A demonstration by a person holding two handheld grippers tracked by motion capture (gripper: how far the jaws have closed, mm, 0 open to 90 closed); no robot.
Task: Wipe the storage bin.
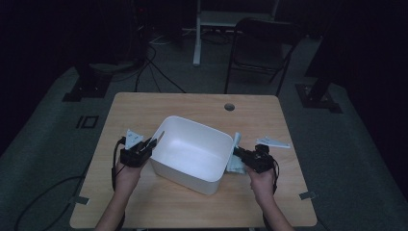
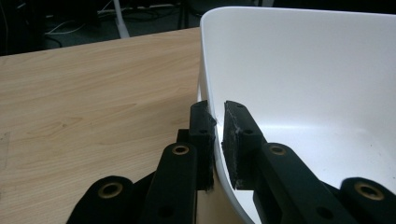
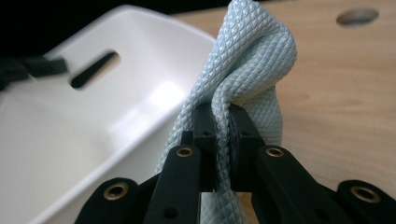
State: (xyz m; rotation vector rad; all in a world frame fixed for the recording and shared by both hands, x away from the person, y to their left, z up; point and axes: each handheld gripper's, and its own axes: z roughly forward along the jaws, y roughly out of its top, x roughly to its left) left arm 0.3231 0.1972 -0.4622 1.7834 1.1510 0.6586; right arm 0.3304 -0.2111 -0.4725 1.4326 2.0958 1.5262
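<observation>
A white plastic tub (image 1: pixel 192 153) stands mid-table, turned at an angle. My left gripper (image 1: pixel 153 143) is shut on the tub's left rim; in the left gripper view the tub wall (image 2: pixel 299 79) runs between the two pads, one pad outside and one inside, with my left gripper (image 2: pixel 218 123) pinching it. A pale blue textured cloth (image 1: pixel 236 156) hangs just outside the tub's right wall. My right gripper (image 1: pixel 237 154) is shut on it. In the right gripper view the cloth (image 3: pixel 254 70) bunches above my right gripper (image 3: pixel 222 122), with the tub (image 3: pixel 93 116) to the left.
The wooden table (image 1: pixel 192 103) has a round cable hole (image 1: pixel 229 107) at its far edge. Grey three-cornered plates sit on top of both grippers. A dark chair (image 1: pixel 262 48) and stand legs are on the floor beyond the table.
</observation>
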